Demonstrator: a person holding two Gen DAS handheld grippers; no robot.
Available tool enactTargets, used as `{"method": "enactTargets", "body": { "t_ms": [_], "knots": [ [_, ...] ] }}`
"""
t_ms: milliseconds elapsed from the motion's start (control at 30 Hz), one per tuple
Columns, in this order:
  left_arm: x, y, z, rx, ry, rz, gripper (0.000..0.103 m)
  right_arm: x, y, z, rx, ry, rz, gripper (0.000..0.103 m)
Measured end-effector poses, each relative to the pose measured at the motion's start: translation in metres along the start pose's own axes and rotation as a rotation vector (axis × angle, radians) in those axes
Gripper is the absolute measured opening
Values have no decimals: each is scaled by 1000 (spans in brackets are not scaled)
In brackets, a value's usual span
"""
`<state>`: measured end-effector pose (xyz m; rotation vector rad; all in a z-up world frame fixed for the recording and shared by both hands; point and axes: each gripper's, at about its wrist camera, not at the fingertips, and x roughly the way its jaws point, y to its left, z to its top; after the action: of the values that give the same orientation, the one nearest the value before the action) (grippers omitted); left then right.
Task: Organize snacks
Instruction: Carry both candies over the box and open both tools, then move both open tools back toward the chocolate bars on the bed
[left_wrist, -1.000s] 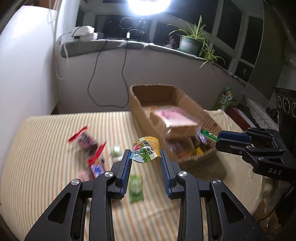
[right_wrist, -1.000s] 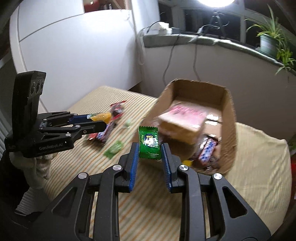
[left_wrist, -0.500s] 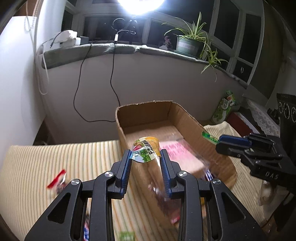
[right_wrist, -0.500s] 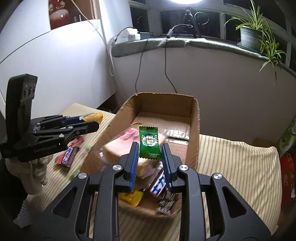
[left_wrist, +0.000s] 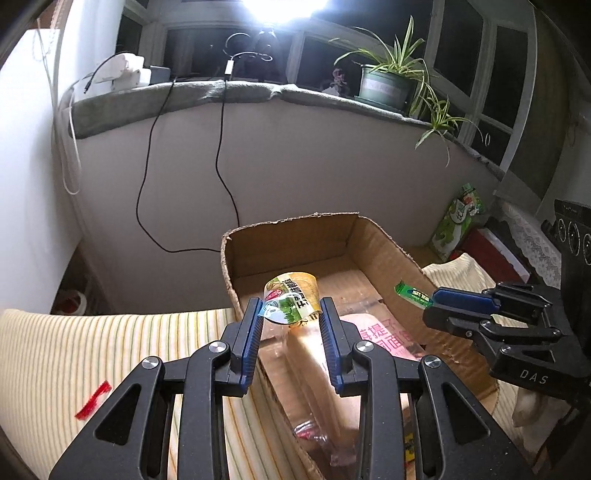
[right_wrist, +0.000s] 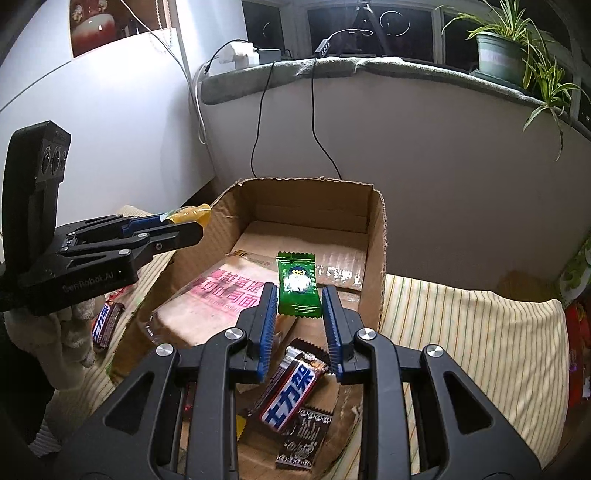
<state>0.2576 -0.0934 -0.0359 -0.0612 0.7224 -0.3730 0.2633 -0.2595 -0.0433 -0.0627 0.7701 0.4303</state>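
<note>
My left gripper (left_wrist: 290, 312) is shut on a yellow-and-green snack packet (left_wrist: 291, 301) and hangs over the near left wall of the open cardboard box (left_wrist: 291, 227). My right gripper (right_wrist: 297, 297) is shut on a small green candy packet (right_wrist: 297, 284), held above the box (right_wrist: 376, 258) interior. Inside the box lie a pink-labelled bread pack (right_wrist: 218, 295), a blue-and-white chocolate bar (right_wrist: 290, 397) and a dark wrapper (right_wrist: 304, 439). Each gripper shows in the other's view: the right one (left_wrist: 434, 297) with its green packet (left_wrist: 412, 293), the left one (right_wrist: 201, 225) with its yellow packet (right_wrist: 190, 214).
The box stands on a striped cloth (left_wrist: 92, 350) near a curved grey wall (left_wrist: 295, 155) with hanging cables. A red wrapper (left_wrist: 92, 400) and another chocolate bar (right_wrist: 105, 325) lie on the cloth left of the box. A green bag (left_wrist: 458, 221) and potted plant (left_wrist: 384, 81) sit far right.
Both grippers carried their packets from the cloth toward and over the box, which now fills the lower views. The loose snacks on the cloth slid out of view to the left.
</note>
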Motion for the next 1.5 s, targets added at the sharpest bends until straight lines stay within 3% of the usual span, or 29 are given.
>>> {"method": "enactTargets", "body": {
  "t_ms": [300, 433, 500, 567, 633, 700, 867, 933, 1300, 1500],
  "knots": [
    [11, -2, 0, 12, 21, 5, 32, 11, -4, -1, 3, 19, 5, 26],
    [11, -3, 0, 18, 18, 17, 35, 14, -5, 0, 4, 22, 3, 26],
    [11, -3, 0, 16, 17, 22, 42, 14, -5, 0, 6, 23, 3, 26],
    [11, -4, 1, 14, 16, 24, 50, 13, -6, -1, 8, 22, -1, 32],
    [10, -5, 1, 18, 12, 26, 52, 11, -7, -1, 10, 17, -7, 55],
    [9, -5, 2, 21, 9, 30, 55, 8, -6, -1, 6, 6, -11, 64],
    [6, -5, 4, 26, 3, 31, 58, 1, -4, 0, 0, -3, -14, 68],
    [4, -6, 4, 26, 1, 30, 59, -2, -3, 0, -2, -10, -22, 83],
    [-23, -10, 2, 26, -34, 33, 60, -18, 11, -3, -39, -15, -76, 85],
    [-50, -6, -4, 12, -66, 39, 60, -36, 14, -8, 1, -64, -68, 85]
  ]
}}
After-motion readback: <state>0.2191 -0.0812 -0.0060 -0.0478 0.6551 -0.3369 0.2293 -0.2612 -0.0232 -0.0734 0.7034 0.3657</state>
